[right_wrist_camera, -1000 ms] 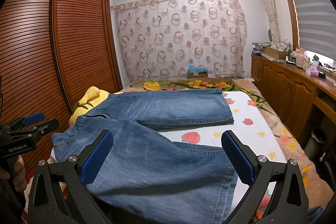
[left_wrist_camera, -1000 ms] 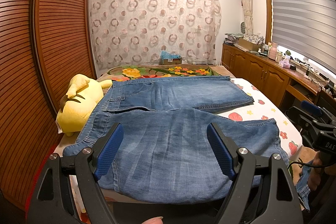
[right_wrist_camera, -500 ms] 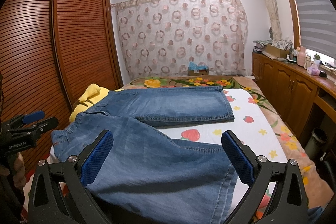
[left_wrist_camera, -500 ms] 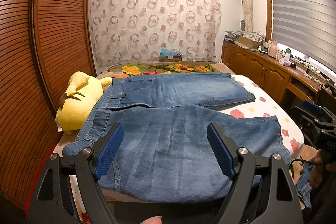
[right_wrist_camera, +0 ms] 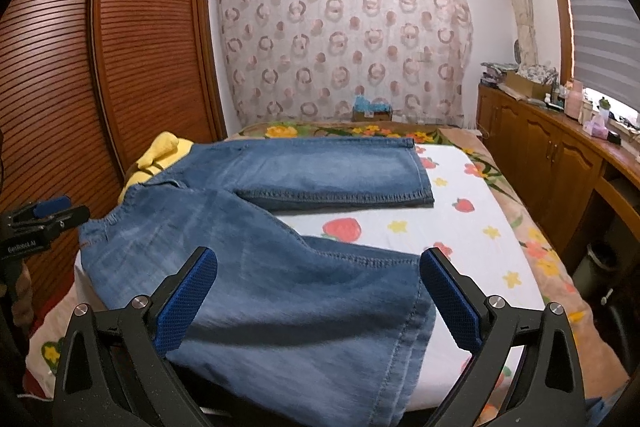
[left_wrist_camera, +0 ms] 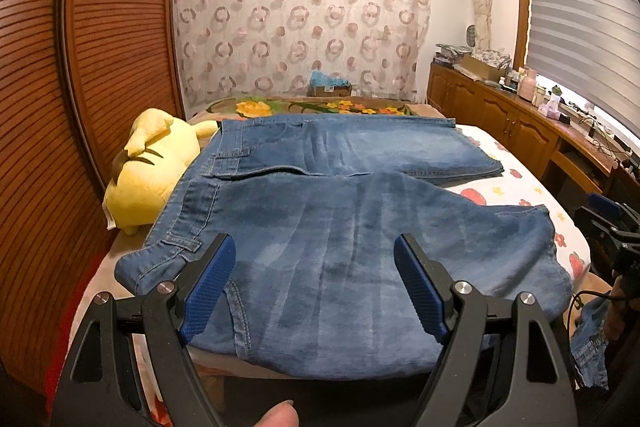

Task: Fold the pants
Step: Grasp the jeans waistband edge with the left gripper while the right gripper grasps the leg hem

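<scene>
Jeans spread flat on bed, waistband beside yellow plush. Left gripper jaws wide, nothing held, over near leg. Right gripper jaws wide, nothing held, over near hem.

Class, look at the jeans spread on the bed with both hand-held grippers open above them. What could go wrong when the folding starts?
1. The near leg hangs over the bed's front edge; a weak pinch could let it slide off.
2. The yellow plush toy touches the waistband and might be dragged along.
3. The open left hand-held gripper may catch only the top denim layer.
</scene>
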`<move>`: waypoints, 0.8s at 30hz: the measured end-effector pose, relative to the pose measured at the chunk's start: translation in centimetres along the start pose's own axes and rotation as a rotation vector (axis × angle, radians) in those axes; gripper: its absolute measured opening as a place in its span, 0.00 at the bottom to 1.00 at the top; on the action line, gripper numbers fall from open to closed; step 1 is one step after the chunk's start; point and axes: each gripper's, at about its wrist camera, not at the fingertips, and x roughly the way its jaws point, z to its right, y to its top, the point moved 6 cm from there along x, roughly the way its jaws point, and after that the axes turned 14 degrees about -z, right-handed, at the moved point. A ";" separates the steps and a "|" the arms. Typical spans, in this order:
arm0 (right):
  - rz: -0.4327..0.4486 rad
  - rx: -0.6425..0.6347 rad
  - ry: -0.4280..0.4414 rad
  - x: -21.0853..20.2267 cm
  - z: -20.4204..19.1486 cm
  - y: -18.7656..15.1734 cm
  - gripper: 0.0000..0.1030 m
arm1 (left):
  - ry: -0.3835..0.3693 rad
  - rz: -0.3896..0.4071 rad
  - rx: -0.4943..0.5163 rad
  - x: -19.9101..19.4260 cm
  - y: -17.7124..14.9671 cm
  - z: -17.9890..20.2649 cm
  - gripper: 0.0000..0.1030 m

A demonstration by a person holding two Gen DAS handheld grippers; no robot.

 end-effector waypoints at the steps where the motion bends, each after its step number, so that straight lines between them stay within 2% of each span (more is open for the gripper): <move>1: -0.010 -0.001 -0.002 0.2 0.1 0.1 0.98 | -0.002 -0.002 -0.002 0.1 -0.1 -0.2 0.80; 14: -0.079 0.011 -0.019 1.7 0.5 0.8 0.97 | 0.023 -0.057 -0.046 3.1 -1.4 -4.1 0.80; 24: -0.125 0.015 -0.037 2.4 0.3 0.9 0.97 | 0.040 -0.064 -0.111 3.7 -2.2 -8.0 0.79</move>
